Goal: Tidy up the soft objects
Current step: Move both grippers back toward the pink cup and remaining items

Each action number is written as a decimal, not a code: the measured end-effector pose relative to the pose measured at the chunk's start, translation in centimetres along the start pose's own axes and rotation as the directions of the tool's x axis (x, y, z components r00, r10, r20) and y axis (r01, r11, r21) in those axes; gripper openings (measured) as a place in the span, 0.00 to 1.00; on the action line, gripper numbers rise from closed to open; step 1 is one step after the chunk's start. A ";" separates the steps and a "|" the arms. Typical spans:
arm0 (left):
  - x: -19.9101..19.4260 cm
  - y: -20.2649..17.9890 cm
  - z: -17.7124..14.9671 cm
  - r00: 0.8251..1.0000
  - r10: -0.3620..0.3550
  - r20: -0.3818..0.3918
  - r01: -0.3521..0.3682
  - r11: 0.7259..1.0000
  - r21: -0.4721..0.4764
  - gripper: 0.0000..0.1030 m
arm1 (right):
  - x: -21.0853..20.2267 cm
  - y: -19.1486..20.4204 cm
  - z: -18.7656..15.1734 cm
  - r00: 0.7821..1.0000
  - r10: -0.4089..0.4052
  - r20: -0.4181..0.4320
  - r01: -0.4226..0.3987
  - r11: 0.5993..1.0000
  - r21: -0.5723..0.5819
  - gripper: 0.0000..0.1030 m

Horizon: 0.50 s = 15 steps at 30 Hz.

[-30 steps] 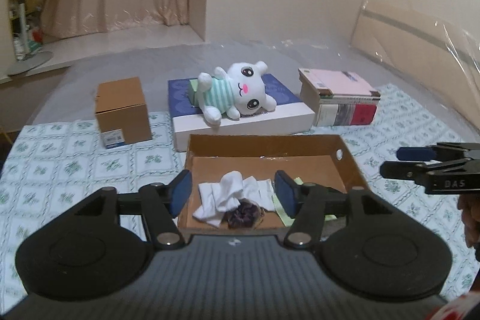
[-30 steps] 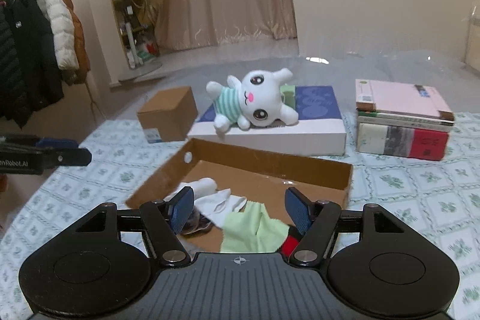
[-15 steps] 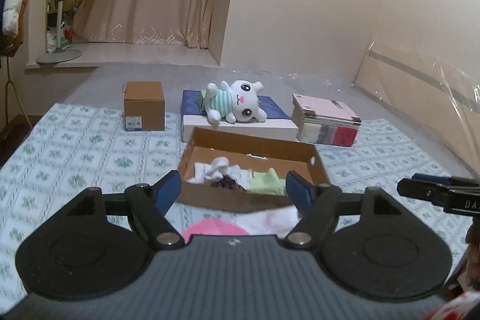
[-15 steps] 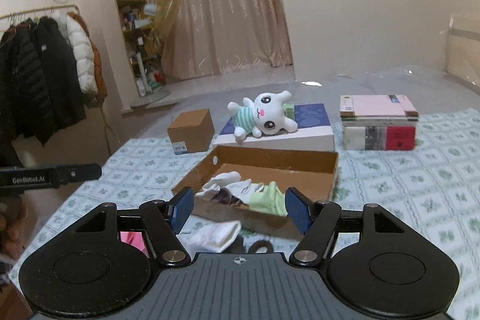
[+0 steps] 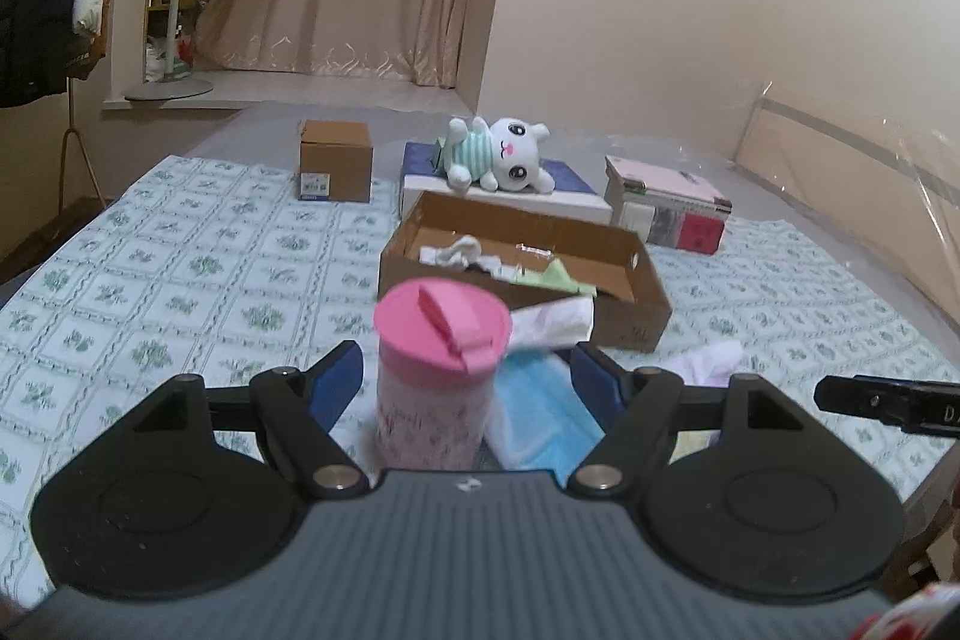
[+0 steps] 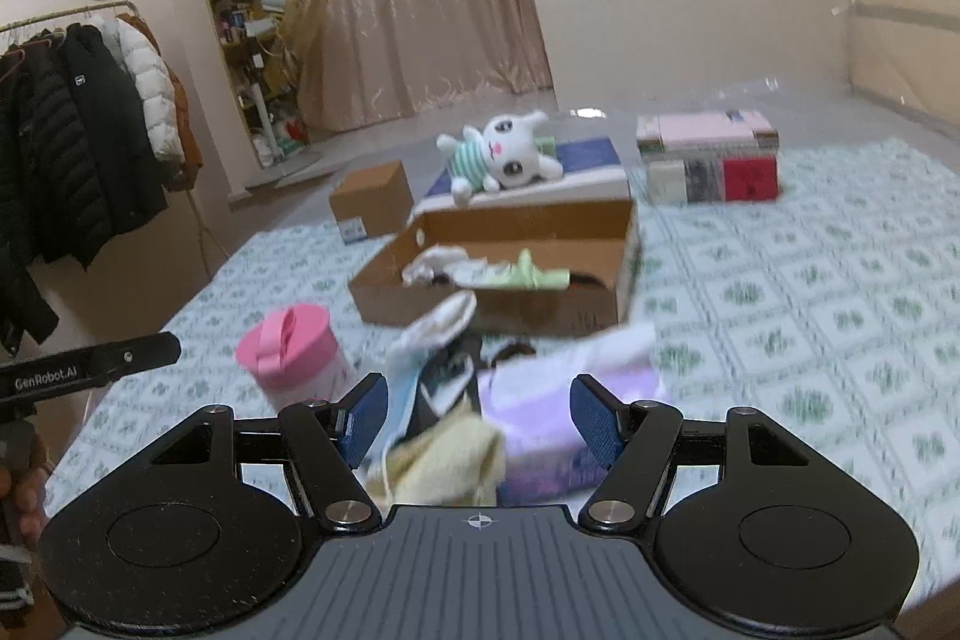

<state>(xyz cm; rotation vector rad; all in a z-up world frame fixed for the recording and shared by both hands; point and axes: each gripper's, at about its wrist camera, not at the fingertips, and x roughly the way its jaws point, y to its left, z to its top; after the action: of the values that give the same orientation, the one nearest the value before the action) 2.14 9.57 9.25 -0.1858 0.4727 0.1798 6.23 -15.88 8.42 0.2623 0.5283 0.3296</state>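
Socks and cloths in open box [image 5: 630,304] at mid-bed — more soft items loose in front of it.
White sock [image 6: 441,259] and green cloth [image 6: 528,274] lie inside the box; a white sock [image 6: 438,325], blue mask [image 5: 540,412], yellow cloth [image 6: 444,460] and lilac tissue pack [image 6: 564,418] lie on the patterned sheet [image 5: 180,280] just before it. Pink-lidded cup [image 5: 441,370] stands upright at the pile's left side. Left gripper [image 5: 467,387] spread, cup between its jaws but pads clear of it; right gripper [image 6: 478,418] spread over the yellow cloth and pack, pinching nothing. Beyond the box — plush [image 5: 504,154] on a flat white box [image 5: 510,196], small carton [image 5: 335,160], book stack [image 5: 672,208].
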 end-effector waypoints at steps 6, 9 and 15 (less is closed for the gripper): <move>0.0 -1.1 -2.4 0.999 0.014 -0.046 -0.011 0.998 0.065 0.69 | 0.2 -0.2 -2.0 0.999 -0.012 -0.046 0.013 1.000 0.020 0.65; 0.2 -1.6 -2.8 0.998 0.014 -0.055 -0.010 0.996 0.087 0.69 | 0.3 -0.3 -2.5 0.998 -0.015 -0.059 0.016 1.000 0.025 0.65; 0.6 -2.3 -3.3 0.998 -0.006 -0.068 0.014 0.994 0.111 0.69 | 1.0 -0.3 -3.0 0.997 -0.022 -0.076 0.024 1.000 0.018 0.65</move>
<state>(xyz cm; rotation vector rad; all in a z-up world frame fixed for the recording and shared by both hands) 1.70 6.73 6.40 -0.0848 0.5478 0.1369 5.52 -15.30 5.40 0.2625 0.6090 0.3134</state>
